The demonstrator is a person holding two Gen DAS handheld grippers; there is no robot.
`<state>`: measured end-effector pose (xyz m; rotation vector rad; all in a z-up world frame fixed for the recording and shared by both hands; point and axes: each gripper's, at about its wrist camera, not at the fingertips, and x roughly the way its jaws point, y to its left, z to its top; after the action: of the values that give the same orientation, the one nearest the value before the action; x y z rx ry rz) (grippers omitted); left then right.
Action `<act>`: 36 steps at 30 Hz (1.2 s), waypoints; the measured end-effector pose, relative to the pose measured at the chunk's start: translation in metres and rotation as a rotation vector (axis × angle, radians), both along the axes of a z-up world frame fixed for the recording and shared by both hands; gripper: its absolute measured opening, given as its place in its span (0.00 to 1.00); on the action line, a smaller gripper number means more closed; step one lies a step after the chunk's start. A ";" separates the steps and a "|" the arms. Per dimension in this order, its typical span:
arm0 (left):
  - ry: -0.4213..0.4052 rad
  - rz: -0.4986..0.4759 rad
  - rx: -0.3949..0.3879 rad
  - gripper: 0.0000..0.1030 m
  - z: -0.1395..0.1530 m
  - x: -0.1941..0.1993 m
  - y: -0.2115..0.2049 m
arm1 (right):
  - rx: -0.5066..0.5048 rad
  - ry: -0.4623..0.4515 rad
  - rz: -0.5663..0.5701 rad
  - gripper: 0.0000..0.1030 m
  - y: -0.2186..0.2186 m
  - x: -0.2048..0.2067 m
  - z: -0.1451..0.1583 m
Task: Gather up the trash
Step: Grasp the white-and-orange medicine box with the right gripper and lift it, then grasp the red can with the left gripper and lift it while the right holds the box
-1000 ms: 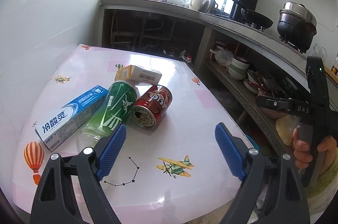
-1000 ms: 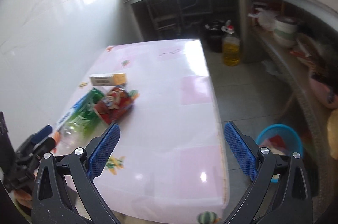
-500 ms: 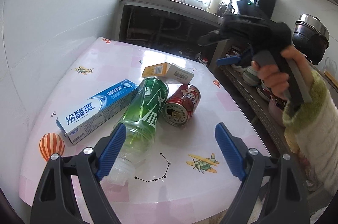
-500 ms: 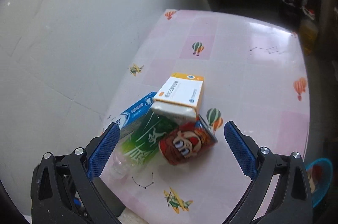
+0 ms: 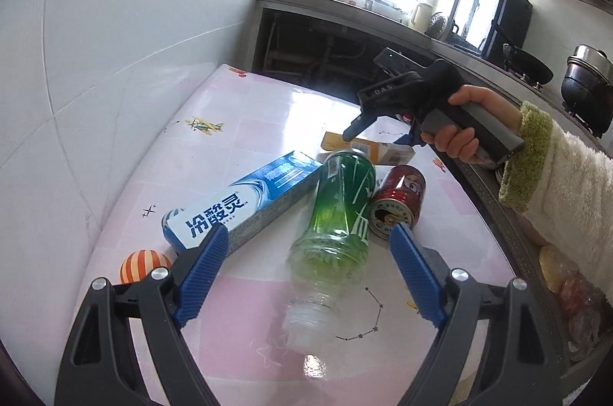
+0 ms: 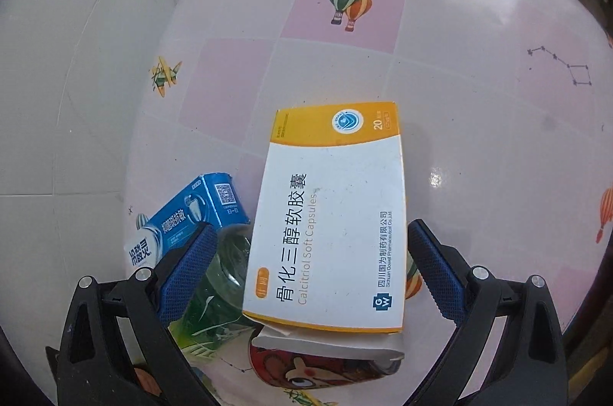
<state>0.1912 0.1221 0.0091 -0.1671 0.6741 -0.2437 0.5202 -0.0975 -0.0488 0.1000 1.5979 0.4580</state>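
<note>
Trash lies together on the pink patterned table (image 5: 268,115): a blue toothpaste box (image 5: 245,203), a green plastic bottle (image 5: 337,207) on its side, a red can (image 5: 398,199) and a white-and-orange medicine box (image 5: 367,147). My left gripper (image 5: 308,245) is open just above the table, with the bottle's neck end between its blue pads. My right gripper (image 5: 377,137) points steeply down over the medicine box (image 6: 329,214). In its own view the right gripper (image 6: 312,252) is open, its jaws on either side of that box. The bottle (image 6: 222,283), toothpaste box (image 6: 184,218) and can (image 6: 318,367) lie beneath.
A white tiled wall (image 5: 95,80) runs along the table's left side. A kitchen counter (image 5: 345,11) with a kettle and pots stands behind and to the right. A hand (image 5: 459,134) in a fleece sleeve (image 5: 567,184) holds the right gripper above the table's right edge.
The right gripper swung in from the table's right side, tipped downward and came down over the medicine box. The left gripper moved closer to the bottle, which now lies between its pads.
</note>
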 end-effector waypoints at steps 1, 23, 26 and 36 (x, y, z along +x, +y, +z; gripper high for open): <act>0.009 0.004 -0.006 0.81 -0.003 0.003 0.002 | -0.009 0.003 0.003 0.91 0.001 -0.001 -0.003; 0.041 -0.259 0.080 0.81 -0.003 0.051 -0.114 | 0.012 -0.225 -0.265 0.66 -0.138 -0.054 0.028; 0.007 -0.258 0.249 0.81 -0.010 0.064 -0.148 | 0.052 -0.254 -0.271 0.66 -0.168 -0.090 0.038; -0.002 -0.258 0.702 0.81 -0.060 0.099 -0.220 | 0.245 -0.283 -0.364 0.66 -0.200 -0.217 0.021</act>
<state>0.2906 -0.0976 -0.0504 0.5947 0.7437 -0.2405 0.3030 -0.2973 -0.0282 0.4838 1.2075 0.3622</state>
